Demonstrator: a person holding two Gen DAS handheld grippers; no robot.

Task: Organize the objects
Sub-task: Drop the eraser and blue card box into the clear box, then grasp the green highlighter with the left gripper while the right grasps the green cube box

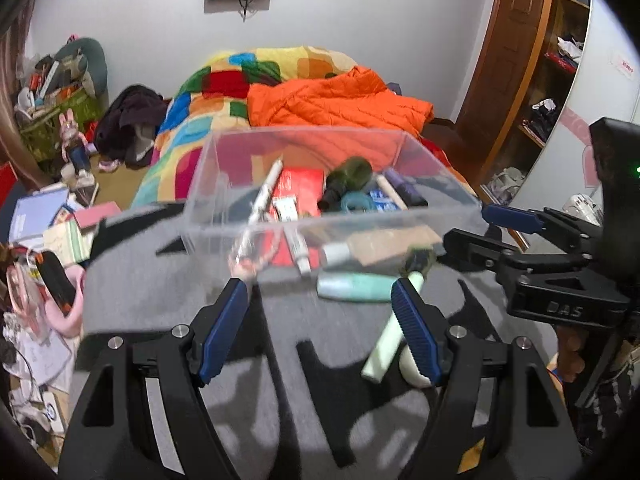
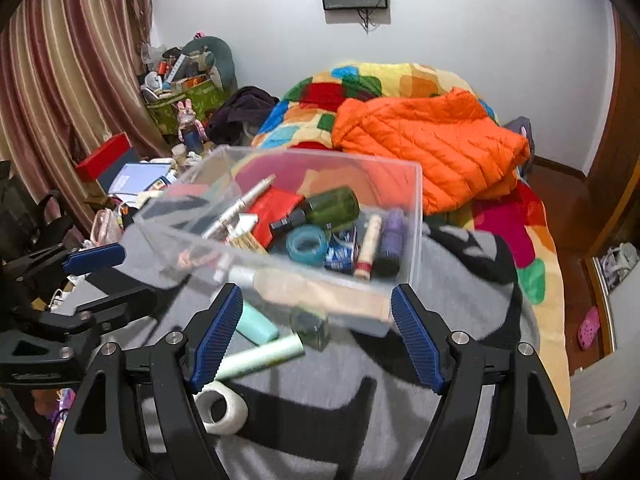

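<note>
A clear plastic box (image 1: 224,184) (image 2: 412,216) stands on a grey and black cloth (image 1: 168,288) (image 2: 460,296). It holds a dark green bottle (image 1: 352,174) (image 2: 334,206), a red pack (image 1: 300,188), a white pen (image 1: 266,188), a blue tape ring (image 2: 308,245) and several small tubes. In front of the box lie a teal tube (image 1: 354,287) (image 2: 256,326), a pale green tube (image 1: 390,336) (image 2: 264,356) and a white tape roll (image 2: 224,404). My left gripper (image 1: 322,320) is open and empty over the cloth. My right gripper (image 2: 316,332) is open and empty just before the box.
A bed with a patchwork quilt (image 1: 224,92) and an orange jacket (image 1: 340,100) (image 2: 432,144) lies behind the box. Cluttered books and bags (image 1: 48,216) fill the left. A wooden wardrobe (image 1: 516,60) stands at the right. A striped curtain (image 2: 60,80) hangs at the left.
</note>
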